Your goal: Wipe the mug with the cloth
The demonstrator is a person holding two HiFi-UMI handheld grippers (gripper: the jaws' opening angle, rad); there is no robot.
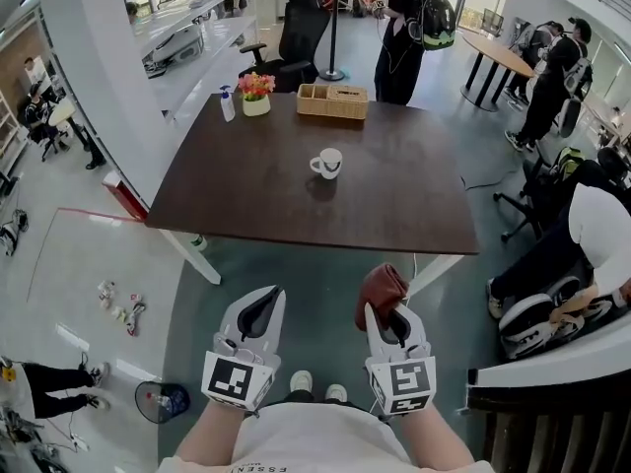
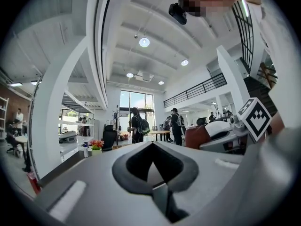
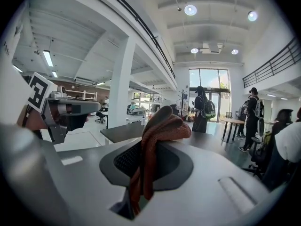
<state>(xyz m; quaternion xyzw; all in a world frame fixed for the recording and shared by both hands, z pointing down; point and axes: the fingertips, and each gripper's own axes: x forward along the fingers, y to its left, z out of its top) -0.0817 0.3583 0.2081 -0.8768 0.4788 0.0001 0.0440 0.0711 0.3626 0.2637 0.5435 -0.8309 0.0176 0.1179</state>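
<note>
White mug (image 1: 328, 164) mid-tabletop (image 1: 276, 205). Both grippers well short of mug. Right gripper (image 1: 390, 315): fingers clamped on cloth (image 1: 381, 286), carried ready for wiping. Left gripper (image 1: 260, 315): fingers together, empty, probably spare for steadying.

Rust-brown cloth (image 1: 380, 289), white mug (image 1: 328, 163), dark brown table (image 1: 246, 185), tan woven basket (image 1: 332, 101)

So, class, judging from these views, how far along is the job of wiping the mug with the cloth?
Done: the cloth is picked up, pinched in the right gripper. In hand: only that grip; both grippers hang short of the table, and the left gripper is shut and empty. Left: reach the mug, which stands untouched mid-table, and wipe it.
</note>
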